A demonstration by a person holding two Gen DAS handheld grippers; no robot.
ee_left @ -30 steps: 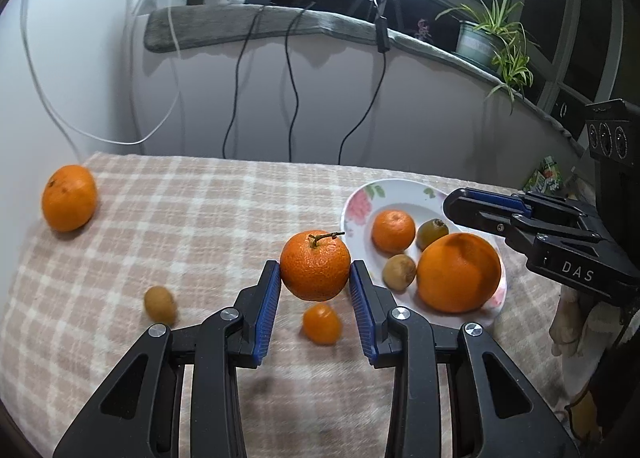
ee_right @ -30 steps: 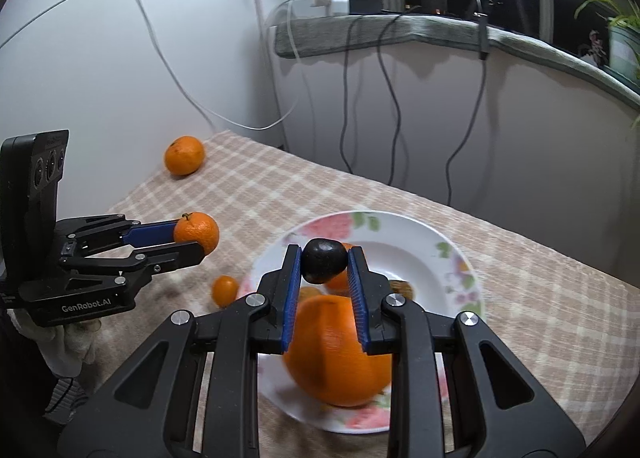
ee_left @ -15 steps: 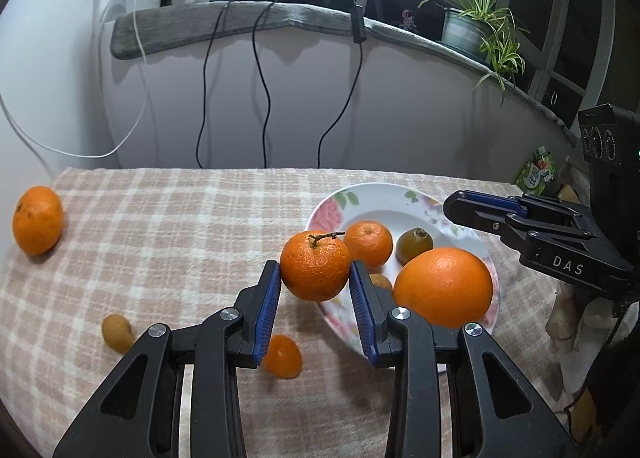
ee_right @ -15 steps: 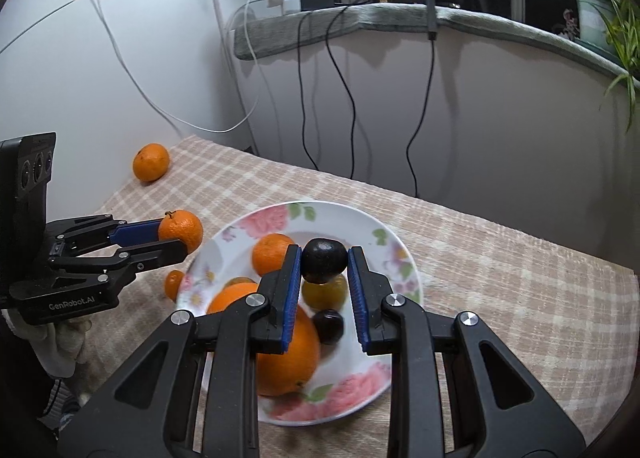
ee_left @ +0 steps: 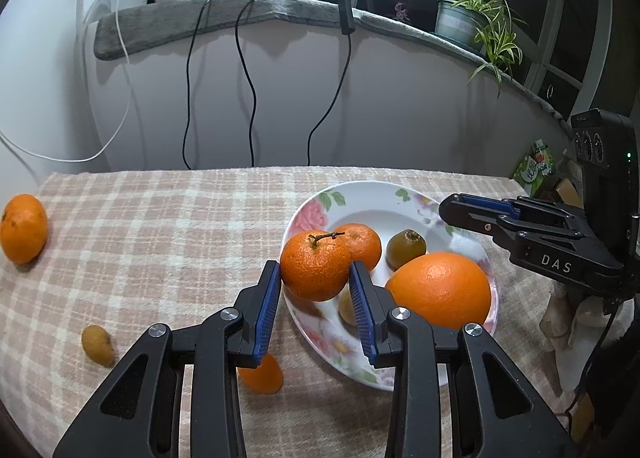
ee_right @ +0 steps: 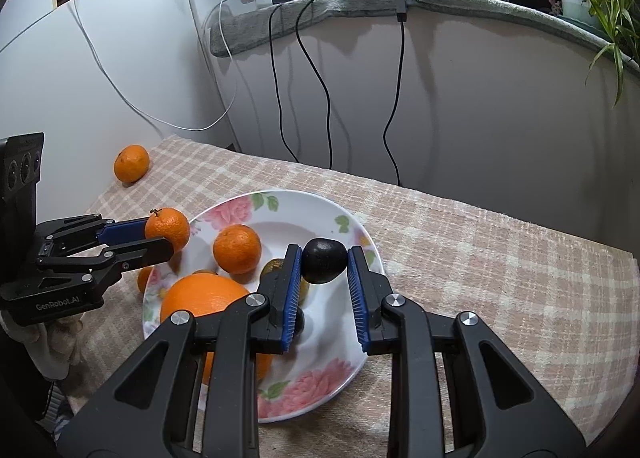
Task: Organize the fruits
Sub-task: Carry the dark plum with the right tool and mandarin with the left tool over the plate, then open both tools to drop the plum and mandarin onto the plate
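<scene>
My left gripper point(ee_left: 315, 278) is shut on a stemmed mandarin point(ee_left: 314, 266) and holds it above the left rim of the floral plate point(ee_left: 360, 198). It also shows in the right wrist view point(ee_right: 160, 236). My right gripper point(ee_right: 324, 264) is shut on a dark round fruit point(ee_right: 323, 260) above the plate point(ee_right: 320, 362). On the plate lie a large orange point(ee_left: 440, 290), a small mandarin point(ee_left: 362, 244) and a greenish kiwi point(ee_left: 406, 248).
On the checked cloth lie a mandarin point(ee_left: 22, 228) at the far left, a small brown fruit point(ee_left: 97, 344) and a small orange fruit point(ee_left: 262, 376) under my left gripper. Cables hang down the back wall point(ee_left: 248, 98). A potted plant point(ee_left: 460, 18) stands on the ledge.
Both grippers moved over the plate with their fruits still held. The left one shifted right toward the plate's rim; the right one came in over the plate's middle.
</scene>
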